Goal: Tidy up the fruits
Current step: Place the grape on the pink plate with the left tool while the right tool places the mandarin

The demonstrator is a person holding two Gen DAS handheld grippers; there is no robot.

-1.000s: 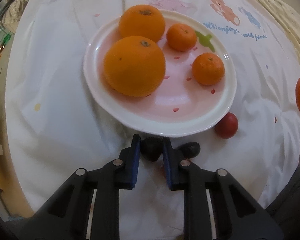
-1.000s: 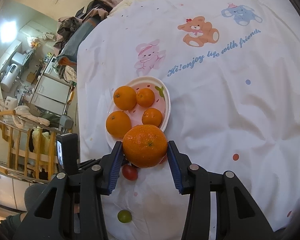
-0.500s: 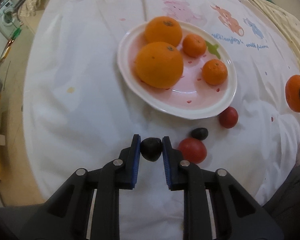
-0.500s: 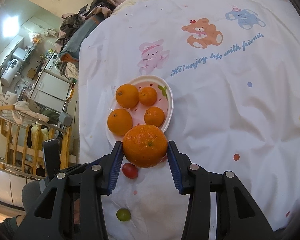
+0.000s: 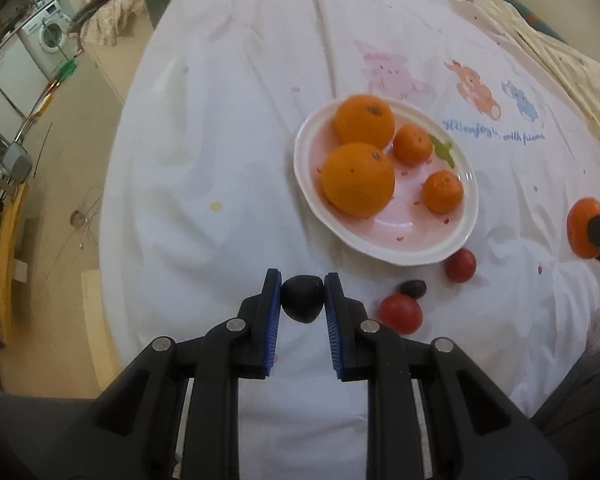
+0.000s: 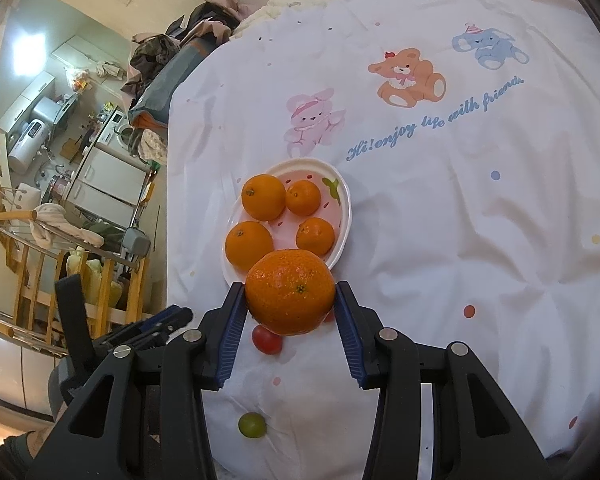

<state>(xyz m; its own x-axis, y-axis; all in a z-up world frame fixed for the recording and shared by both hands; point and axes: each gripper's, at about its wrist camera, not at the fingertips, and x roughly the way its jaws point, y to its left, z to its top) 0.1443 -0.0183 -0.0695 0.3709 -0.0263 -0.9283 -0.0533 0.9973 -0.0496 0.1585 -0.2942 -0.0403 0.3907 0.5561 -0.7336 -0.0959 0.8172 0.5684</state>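
In the left wrist view, the left gripper [image 5: 302, 298] is clamped on a small dark fruit [image 5: 302, 298], held up off the white cloth [image 5: 220, 160] so it can be carried. The pink plate [image 5: 440, 254] is the landmark: it lies ahead and to the right, with four oranges on it. Just below its near rim sit two red fruits [image 5: 401, 314] and another dark one [image 5: 413, 288]. The front of the plate looks bare (good room to drop things).

In the right wrist view, the right gripper [image 6: 290, 298] squeezes a big orange [image 6: 290, 298] just over the plate's near edge. A green fruit [image 6: 252, 424] lies well below the plate.
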